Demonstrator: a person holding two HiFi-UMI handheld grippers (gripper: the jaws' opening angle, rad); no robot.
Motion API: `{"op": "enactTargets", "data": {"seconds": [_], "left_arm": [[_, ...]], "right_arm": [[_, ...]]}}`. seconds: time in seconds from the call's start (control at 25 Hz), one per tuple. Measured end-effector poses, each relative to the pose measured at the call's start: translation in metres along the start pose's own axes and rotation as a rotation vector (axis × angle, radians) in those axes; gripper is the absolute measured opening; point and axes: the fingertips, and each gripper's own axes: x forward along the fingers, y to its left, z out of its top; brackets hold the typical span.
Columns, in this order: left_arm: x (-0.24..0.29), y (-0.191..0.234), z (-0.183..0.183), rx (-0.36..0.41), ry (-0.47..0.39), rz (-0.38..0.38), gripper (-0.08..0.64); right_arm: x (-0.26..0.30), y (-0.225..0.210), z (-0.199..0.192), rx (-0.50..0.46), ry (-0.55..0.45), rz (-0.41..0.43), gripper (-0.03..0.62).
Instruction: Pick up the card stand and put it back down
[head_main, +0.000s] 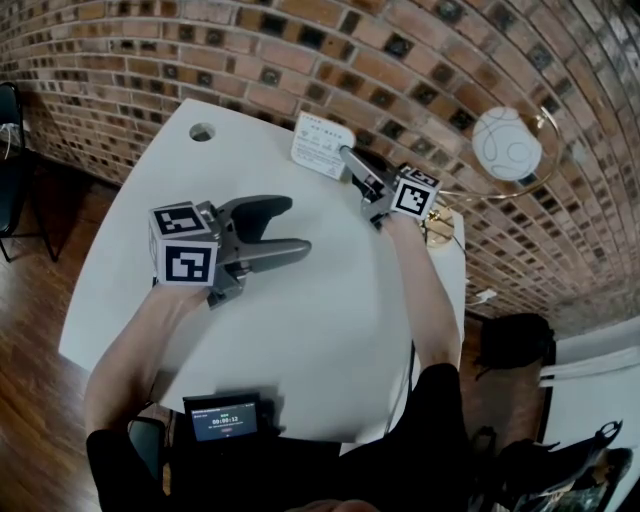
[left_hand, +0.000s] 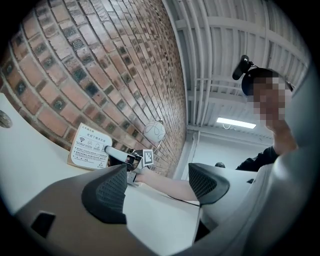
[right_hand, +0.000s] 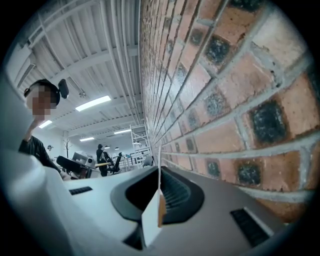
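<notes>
Right gripper (head_main: 352, 160) is clamping the card stand (head_main: 320, 146) by its edge at the table (head_main: 330, 330) back, near the wall. Left gripper (head_main: 292, 226) is hanging open, empty. Stand is looking light, stiff, slick, so a firm edge pinch probably suits.

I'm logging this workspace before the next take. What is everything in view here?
table: one, white, middle of the head view
cable hole: one, grey, far left part of the table
card stand: one, white card on a brown base, far edge of the table by the wall
brick wall: one, red-brown, behind the table
globe lamp: one, white with a gold ring, right of the table
screen device: one, black, lit display, near edge of the table
chair: one, black, floor at far left
bag: one, black, floor at right
left gripper: one, grey, over the table, jaws apart, empty
right gripper: one, grey, jaws shut on the card stand
</notes>
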Motion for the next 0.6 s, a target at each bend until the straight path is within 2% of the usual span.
{"op": "enactTargets", "data": {"seconds": [0.32,0.6], "left_arm": [[0.000,0.000,0.000,0.002,-0.001,0.004,0.385],[0.001,-0.002,-0.001,0.005,0.009,-0.002,0.385]], "right_arm": [[0.007,-0.007,0.000,-0.033,0.043,-0.006,0.027],[0.005,-0.021,-0.012,-0.066,0.100,-0.063,0.044]]}}
